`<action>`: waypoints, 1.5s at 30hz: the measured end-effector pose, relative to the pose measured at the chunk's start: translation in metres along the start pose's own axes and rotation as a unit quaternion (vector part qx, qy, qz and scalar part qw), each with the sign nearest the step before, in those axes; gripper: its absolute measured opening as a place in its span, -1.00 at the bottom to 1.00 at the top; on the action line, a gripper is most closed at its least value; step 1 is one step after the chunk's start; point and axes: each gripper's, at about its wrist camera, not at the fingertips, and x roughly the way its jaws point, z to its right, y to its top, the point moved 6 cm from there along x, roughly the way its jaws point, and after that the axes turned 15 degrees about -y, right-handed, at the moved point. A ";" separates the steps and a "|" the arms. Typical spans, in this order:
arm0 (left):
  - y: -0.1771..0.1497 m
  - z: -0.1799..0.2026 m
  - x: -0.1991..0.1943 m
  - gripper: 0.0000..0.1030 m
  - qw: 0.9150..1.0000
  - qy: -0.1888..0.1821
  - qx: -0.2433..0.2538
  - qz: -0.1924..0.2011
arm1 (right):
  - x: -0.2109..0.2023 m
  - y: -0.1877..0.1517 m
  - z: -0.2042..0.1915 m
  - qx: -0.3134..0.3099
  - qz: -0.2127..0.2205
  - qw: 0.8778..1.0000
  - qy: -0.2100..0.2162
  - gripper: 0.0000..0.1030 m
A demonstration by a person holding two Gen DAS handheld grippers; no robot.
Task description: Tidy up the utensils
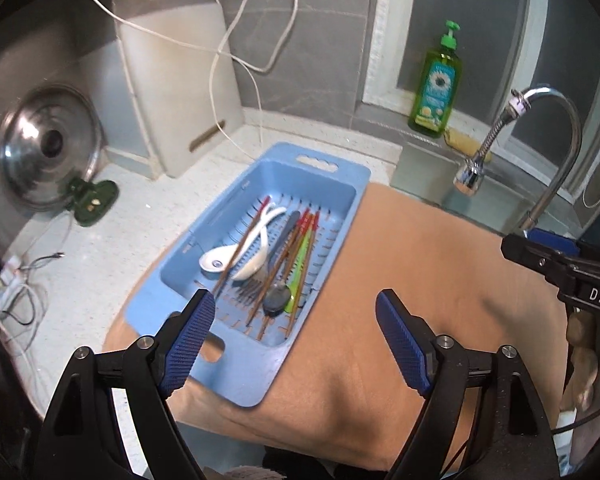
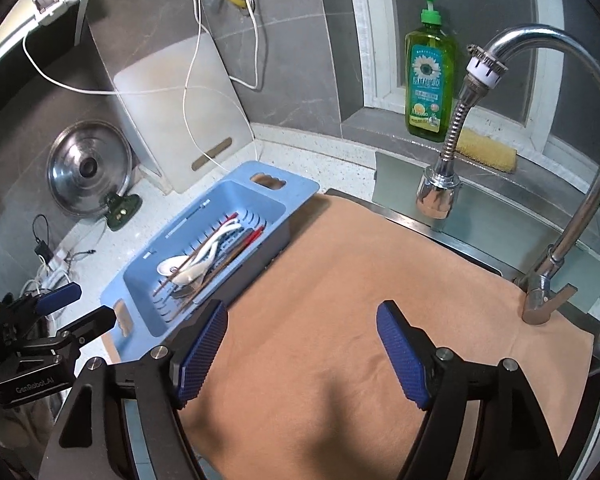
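A blue slotted tray [image 1: 236,364] lies partly on a tan cloth [image 1: 400,280]. It holds two white ceramic spoons [image 1: 256,236], several red-tipped chopsticks [image 1: 300,248], a fork [image 1: 252,284] and a metal spoon [image 1: 278,300]. My left gripper [image 1: 294,304] hovers open over the tray's near end, nothing between its pads. The right wrist view shows the tray [image 2: 236,176] to the left. There my right gripper [image 2: 302,312] stands open and empty above the cloth [image 2: 360,260], beside the tray's long right side. The left gripper [image 2: 80,310] appears at that view's left edge, open.
A chrome faucet [image 2: 560,60] arches over the cloth at the right. A green soap bottle [image 2: 430,80] and a yellow sponge [image 2: 486,148] sit on the sill. A pot lid [image 2: 88,168], a leaning cutting board [image 2: 180,120] and tangled cables [image 1: 16,292] stand left.
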 end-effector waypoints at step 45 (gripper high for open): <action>0.018 0.012 -0.020 0.70 0.999 -0.001 0.013 0.038 | -0.021 0.011 0.009 0.016 0.024 1.000 0.007 0.44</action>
